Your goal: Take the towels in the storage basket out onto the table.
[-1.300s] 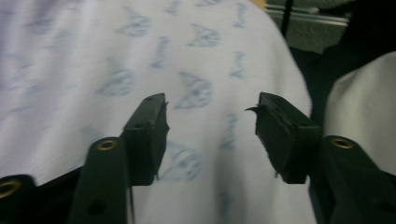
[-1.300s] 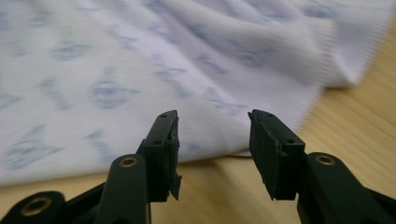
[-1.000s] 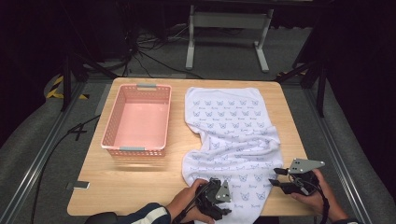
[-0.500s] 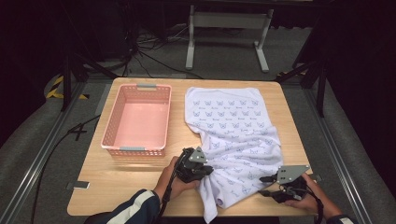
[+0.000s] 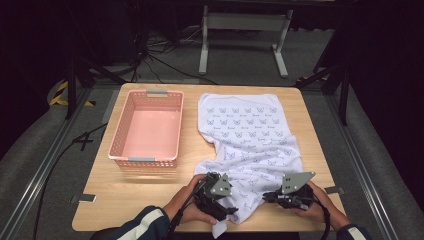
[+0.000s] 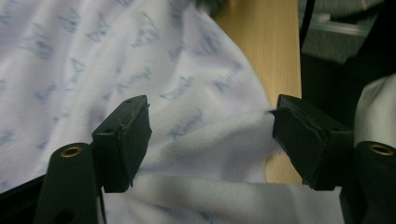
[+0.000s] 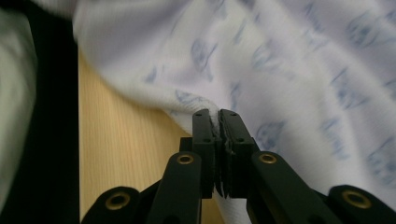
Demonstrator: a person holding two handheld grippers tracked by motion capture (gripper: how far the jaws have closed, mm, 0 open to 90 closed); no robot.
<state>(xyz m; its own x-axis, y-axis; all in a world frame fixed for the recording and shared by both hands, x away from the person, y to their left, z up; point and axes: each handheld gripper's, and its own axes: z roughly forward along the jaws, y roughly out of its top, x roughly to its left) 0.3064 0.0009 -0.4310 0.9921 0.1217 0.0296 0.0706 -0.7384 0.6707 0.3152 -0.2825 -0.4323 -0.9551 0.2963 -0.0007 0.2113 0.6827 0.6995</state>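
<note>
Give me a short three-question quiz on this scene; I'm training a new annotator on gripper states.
1. True or false: the right gripper is shut on the cloth.
2. The left gripper is: A) open, jaws either side of a cloth fold; B) shut on the basket; C) shut on the table edge.
3. Fill in: the pink basket holds ____.

Key:
1. True; its jaws pinch a cloth edge.
2. A.
3. Nothing; it sits left of the cloth.
</note>
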